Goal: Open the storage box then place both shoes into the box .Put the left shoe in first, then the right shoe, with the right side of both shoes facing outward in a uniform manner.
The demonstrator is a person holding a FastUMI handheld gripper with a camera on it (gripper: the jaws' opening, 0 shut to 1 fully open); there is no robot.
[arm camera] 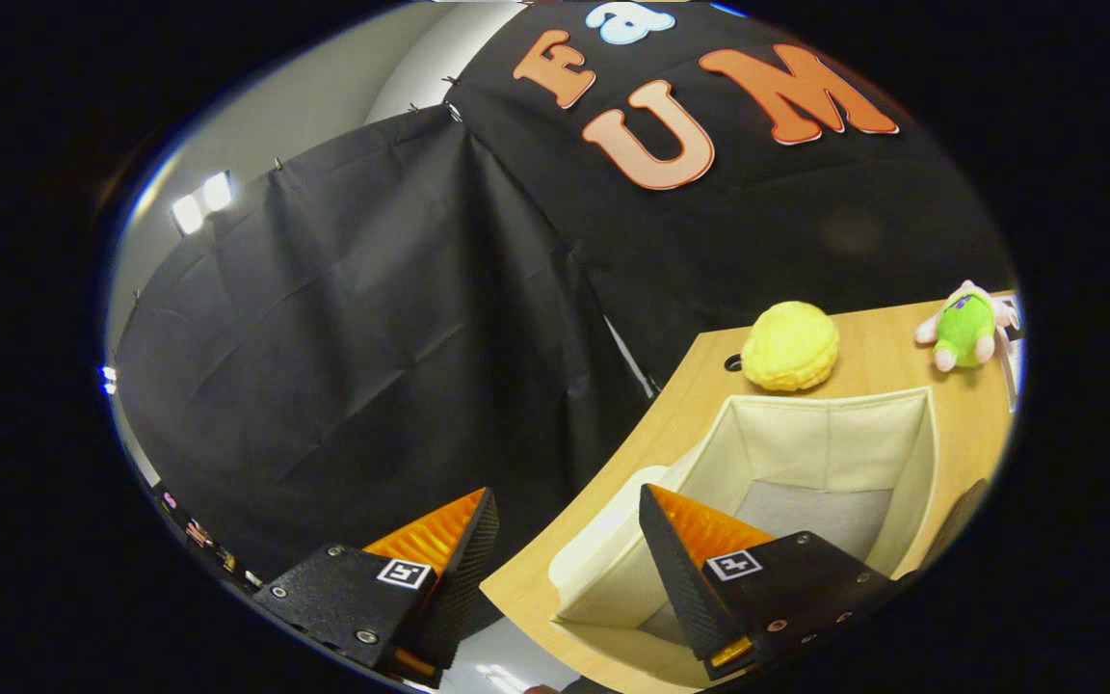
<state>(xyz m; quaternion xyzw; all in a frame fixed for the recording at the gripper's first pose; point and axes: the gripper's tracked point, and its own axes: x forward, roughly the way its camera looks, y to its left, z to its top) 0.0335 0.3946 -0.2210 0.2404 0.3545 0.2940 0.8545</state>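
A cream fabric storage box (834, 434) stands open on the wooden table (690, 405), its grey floor bare. My gripper (569, 511) is open, held high over the table's left edge, with nothing between its fingers. One finger hangs over the box's near left corner; the other is out past the table edge, in front of the black cloth.
A yellow plush ball (791, 345) lies on the table just beyond the box. A green and pink plush toy (965, 326) sits further right at the table's back. A dark object's edge (960, 516) shows beside the box's right wall. Black cloth walls the booth.
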